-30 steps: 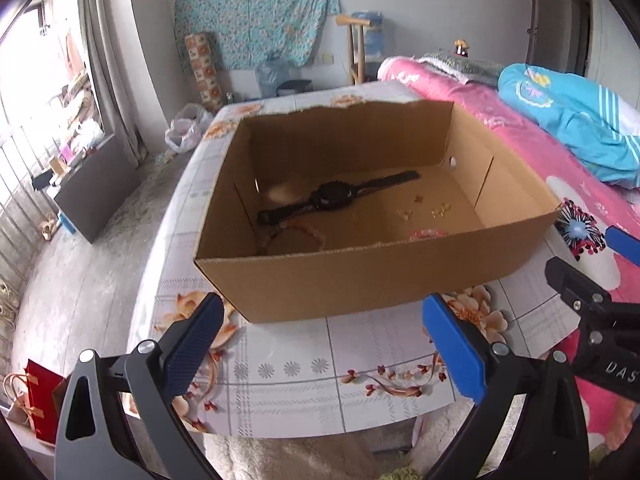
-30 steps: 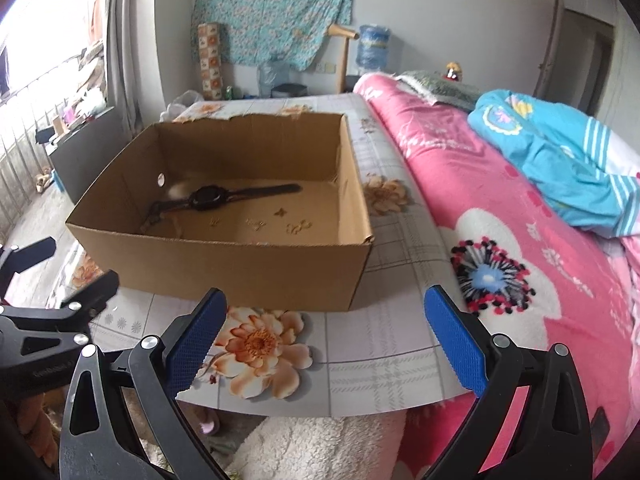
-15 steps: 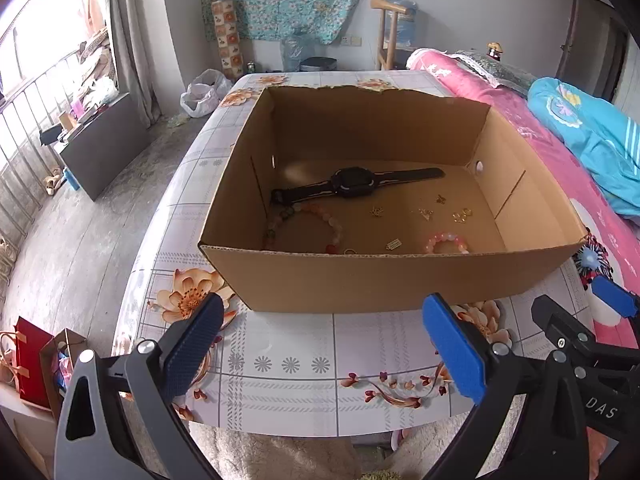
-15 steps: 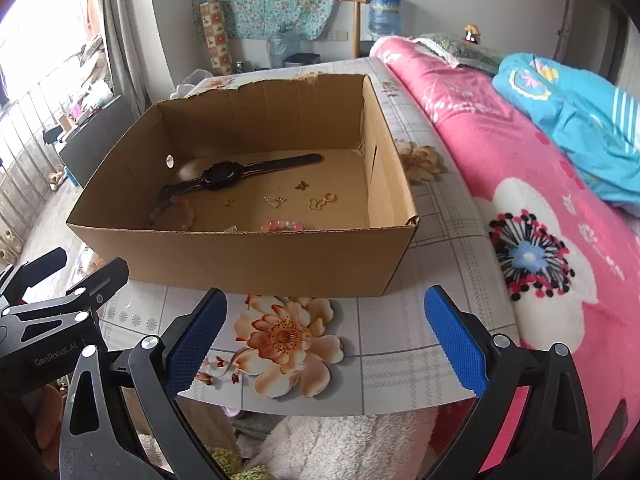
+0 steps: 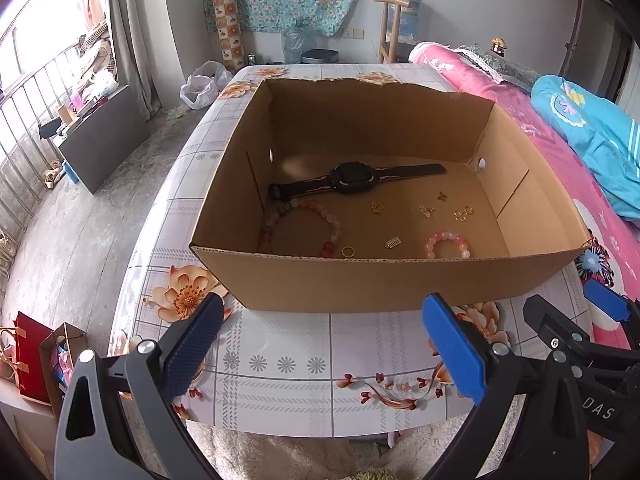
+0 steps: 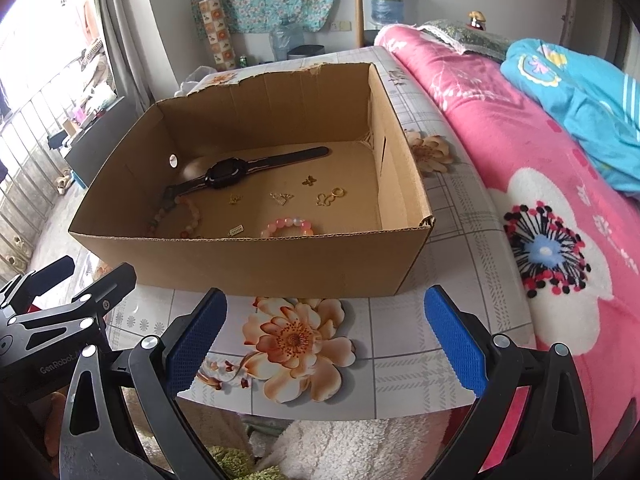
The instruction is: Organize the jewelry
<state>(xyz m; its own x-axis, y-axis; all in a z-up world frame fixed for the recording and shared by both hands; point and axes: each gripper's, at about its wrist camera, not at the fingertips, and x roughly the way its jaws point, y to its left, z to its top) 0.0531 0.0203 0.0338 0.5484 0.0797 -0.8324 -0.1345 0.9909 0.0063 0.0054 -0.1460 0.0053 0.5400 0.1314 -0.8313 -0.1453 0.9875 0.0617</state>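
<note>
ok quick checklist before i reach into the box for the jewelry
1. Left gripper open, nothing held: ok.
2. Right gripper open, nothing held: ok.
3. Cardboard box open-topped, way in from above free: ok.
4. Watch, big bead bracelet, pink bracelet lying apart: ok.
5. Small gold pieces spaced widely enough for the fingers: cannot tell.
6. Place to sort pieces into: cannot tell.
</note>
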